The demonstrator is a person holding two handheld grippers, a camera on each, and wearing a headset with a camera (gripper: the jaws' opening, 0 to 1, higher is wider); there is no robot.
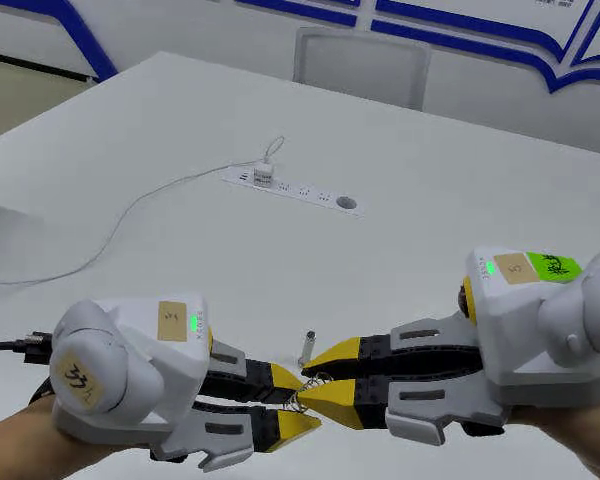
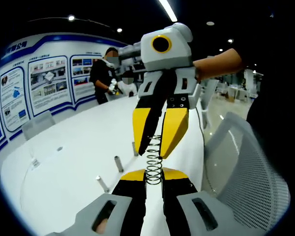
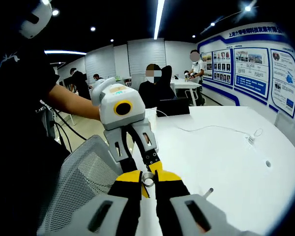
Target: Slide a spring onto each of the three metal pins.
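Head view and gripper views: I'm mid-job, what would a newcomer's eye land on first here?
The two yellow-tipped tools meeting nose to nose: the left tool and the right tool both seem to pinch one small spring between them, over the near part of the white table. Just beyond stand the metal pins, with no springs on them that I can see.

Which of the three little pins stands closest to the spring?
The far end pin, right beside the right gripper's yellow jaw; the middle pin and near pin stand farther from the spring.
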